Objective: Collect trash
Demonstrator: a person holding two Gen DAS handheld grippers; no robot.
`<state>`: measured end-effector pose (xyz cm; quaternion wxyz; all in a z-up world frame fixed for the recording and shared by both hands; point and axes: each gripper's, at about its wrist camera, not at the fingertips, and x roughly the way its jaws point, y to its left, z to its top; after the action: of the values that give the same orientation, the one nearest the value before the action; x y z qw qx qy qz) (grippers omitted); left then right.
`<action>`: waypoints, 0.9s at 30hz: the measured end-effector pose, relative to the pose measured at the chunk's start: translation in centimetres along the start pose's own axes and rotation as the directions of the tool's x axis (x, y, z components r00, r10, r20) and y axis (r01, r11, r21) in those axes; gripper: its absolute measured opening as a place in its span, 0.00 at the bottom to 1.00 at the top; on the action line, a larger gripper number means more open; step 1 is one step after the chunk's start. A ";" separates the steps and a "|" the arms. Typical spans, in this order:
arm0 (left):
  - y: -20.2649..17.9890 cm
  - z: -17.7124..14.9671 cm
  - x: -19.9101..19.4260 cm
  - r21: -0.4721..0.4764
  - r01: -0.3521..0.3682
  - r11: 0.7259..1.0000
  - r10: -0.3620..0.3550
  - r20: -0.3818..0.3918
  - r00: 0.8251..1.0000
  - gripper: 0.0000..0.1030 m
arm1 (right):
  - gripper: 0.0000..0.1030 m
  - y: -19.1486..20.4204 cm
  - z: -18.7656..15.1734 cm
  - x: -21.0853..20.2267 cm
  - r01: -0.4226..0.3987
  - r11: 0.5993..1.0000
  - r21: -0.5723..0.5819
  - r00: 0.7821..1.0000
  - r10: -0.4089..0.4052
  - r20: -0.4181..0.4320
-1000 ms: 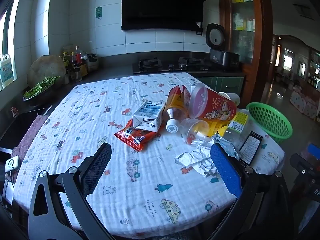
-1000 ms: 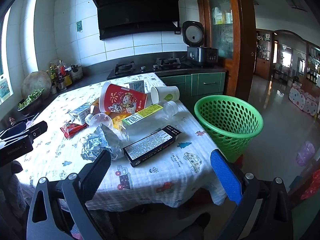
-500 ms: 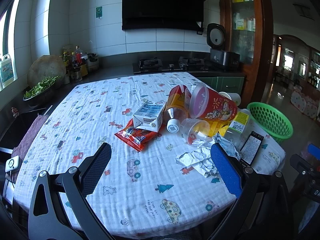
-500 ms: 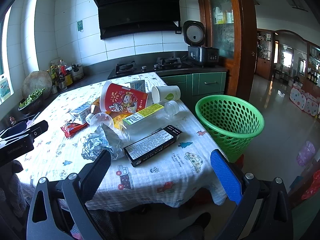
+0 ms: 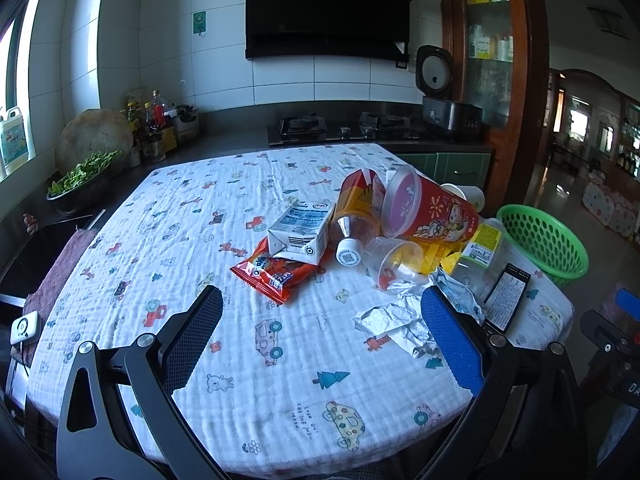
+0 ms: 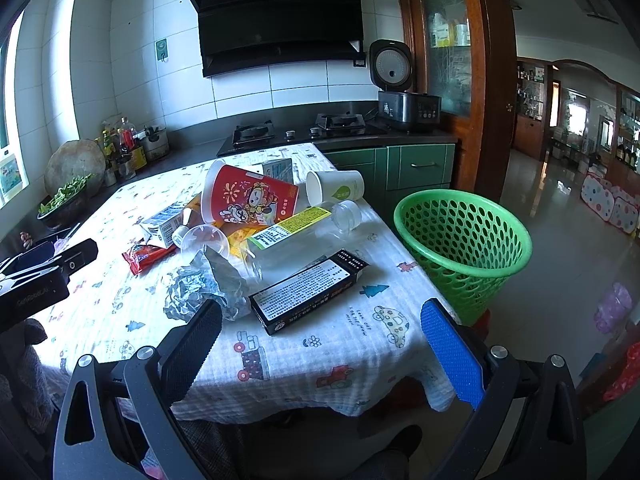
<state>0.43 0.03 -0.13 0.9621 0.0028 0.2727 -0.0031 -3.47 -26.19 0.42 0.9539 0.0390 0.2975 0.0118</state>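
Note:
Trash lies piled on the table: a milk carton (image 5: 301,230), a red snack wrapper (image 5: 267,271), a big red paper cup (image 5: 430,210) (image 6: 250,198), a clear plastic cup (image 5: 394,258), crumpled foil (image 5: 394,322) (image 6: 204,284), a clear bottle with a yellow label (image 6: 288,230), a black box (image 6: 310,290) and a white paper cup (image 6: 334,190). A green basket (image 6: 464,246) (image 5: 542,242) stands on the floor beside the table. My left gripper (image 5: 320,334) is open, short of the wrapper. My right gripper (image 6: 320,340) is open, just short of the black box.
The table carries a white cartoon-print cloth (image 5: 192,248). Behind it runs a dark counter with a gas hob (image 6: 300,132), a rice cooker (image 6: 404,96) and bottles (image 5: 154,128). A bowl of greens (image 5: 82,178) sits at the left. Tiled floor spreads right of the basket.
Both views are almost the same; the right gripper has drifted very slightly. Nothing on the table has moved.

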 end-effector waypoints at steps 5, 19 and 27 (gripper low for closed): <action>0.1 0.0 0.3 0.000 -0.002 1.000 0.002 -0.002 1.000 0.95 | 0.94 0.0 0.1 0.2 -0.002 1.000 0.000 1.000 0.002 -0.002; 0.1 0.1 0.5 0.002 -0.006 1.000 0.006 0.000 1.000 0.94 | 0.94 0.0 0.1 0.5 -0.004 1.000 0.001 1.000 0.004 -0.004; 0.2 0.2 0.5 0.000 -0.005 1.000 0.005 -0.002 1.000 0.94 | 0.94 0.1 0.1 0.6 -0.004 1.000 0.000 1.000 0.004 -0.005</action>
<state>0.96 0.23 -0.28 0.9618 0.0038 0.2736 -0.0006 -2.92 -26.11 0.23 0.9532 0.0393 0.2996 0.0136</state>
